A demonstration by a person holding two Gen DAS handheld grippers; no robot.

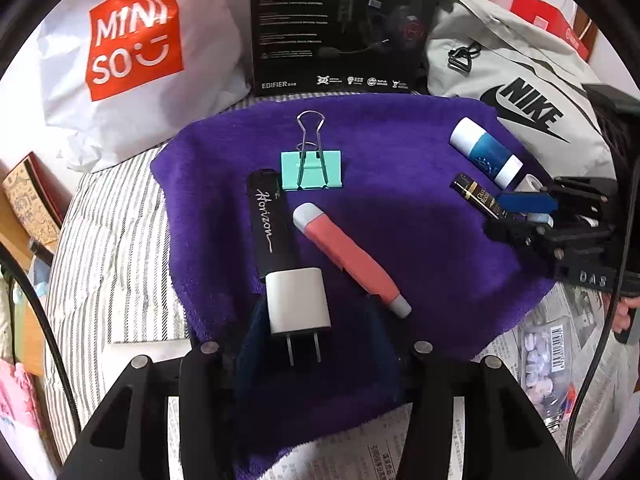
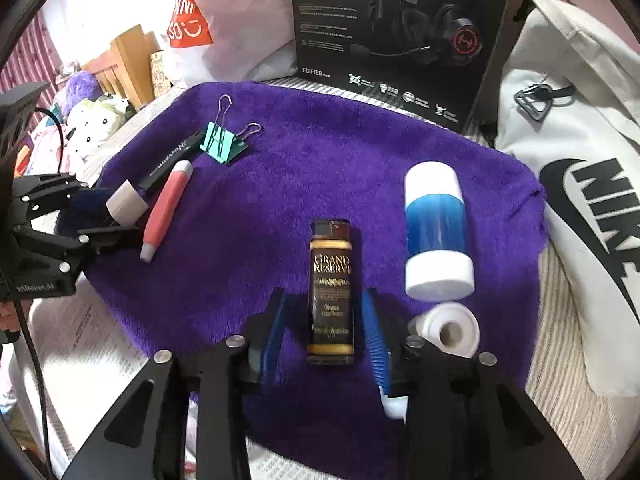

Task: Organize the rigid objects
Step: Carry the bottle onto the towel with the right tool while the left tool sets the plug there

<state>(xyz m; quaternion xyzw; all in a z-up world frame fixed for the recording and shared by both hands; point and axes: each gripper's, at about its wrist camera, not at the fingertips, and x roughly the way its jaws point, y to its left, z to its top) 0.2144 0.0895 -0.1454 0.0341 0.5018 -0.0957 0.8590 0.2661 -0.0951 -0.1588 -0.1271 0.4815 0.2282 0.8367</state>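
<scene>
On a purple towel (image 1: 400, 200) lie a teal binder clip (image 1: 312, 168), a black "Horizon" box (image 1: 266, 220), a coral utility knife (image 1: 348, 256) and a white charger plug (image 1: 298, 300). My left gripper (image 1: 314, 304) is open and straddles the plug, whose prongs point back at the camera. Its left pad touches the plug; a gap shows on the right. My right gripper (image 2: 324, 296) is open around a brown-and-gold "Grand Reserve" lighter (image 2: 331, 292), with small gaps on both sides. Beside it lie a blue-and-white cylinder (image 2: 436, 232) and a white tape roll (image 2: 450, 330).
A black Edifier headset box (image 2: 400, 32) stands behind the towel. A white Miniso bag (image 1: 132, 60) is at the back left, a Nike bag (image 2: 580, 160) on the right. Newspaper (image 1: 400, 452) and a blister pack (image 1: 540, 360) lie in front on a striped sheet (image 1: 112, 260).
</scene>
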